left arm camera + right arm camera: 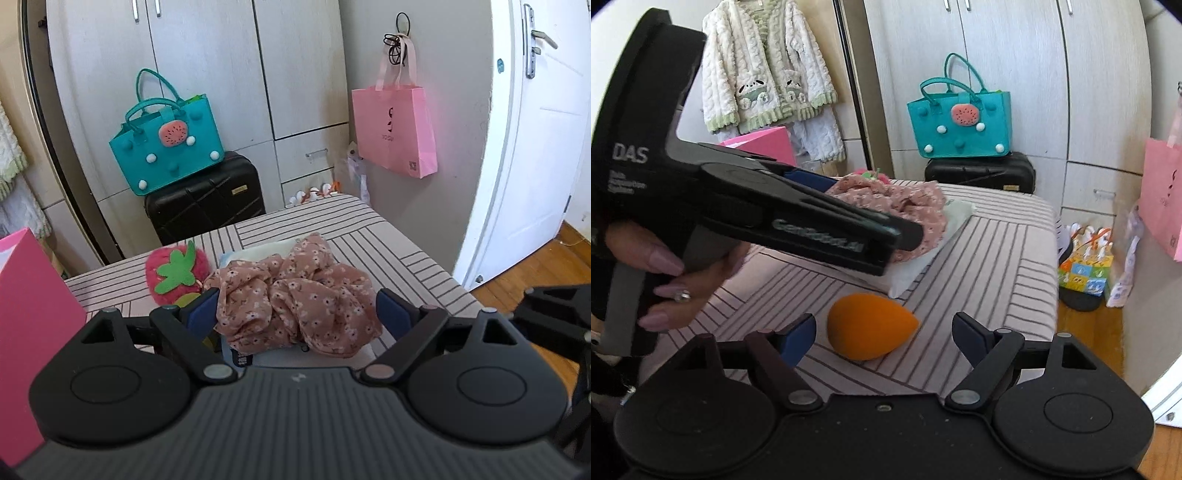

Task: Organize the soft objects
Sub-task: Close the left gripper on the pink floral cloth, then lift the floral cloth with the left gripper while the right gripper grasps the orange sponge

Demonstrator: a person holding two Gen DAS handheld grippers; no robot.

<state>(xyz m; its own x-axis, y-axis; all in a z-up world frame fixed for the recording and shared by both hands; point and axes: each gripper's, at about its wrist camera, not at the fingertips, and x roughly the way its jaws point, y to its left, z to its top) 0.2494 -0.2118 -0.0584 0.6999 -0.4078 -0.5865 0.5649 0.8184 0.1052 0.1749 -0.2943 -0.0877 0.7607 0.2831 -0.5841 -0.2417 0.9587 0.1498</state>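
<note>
The left gripper (295, 310) stands with its jaws spread wide, one blue pad on either side of the crumpled pink floral scarf (295, 295) — the left pad looks to brush the cloth, the right one stands clear, and nothing is pinched. The scarf lies heaped on a white folded item (923, 262) on the striped table cover (388, 236). Just to its left sits a fluffy strawberry plush (173, 273), leaf side up, touching the scarf's edge.

The right gripper (884, 338) is likewise wide open, hovering low over the table with an orange egg-shaped sponge (870, 325) lying between its fingers — not touched by either pad. From that side, the person's hand (676, 280) wraps the left gripper's handle.

Behind the table, a teal felt bag (166, 147) rests on a black suitcase (207, 203), and a pink tote (395, 125) hangs on the wall.
</note>
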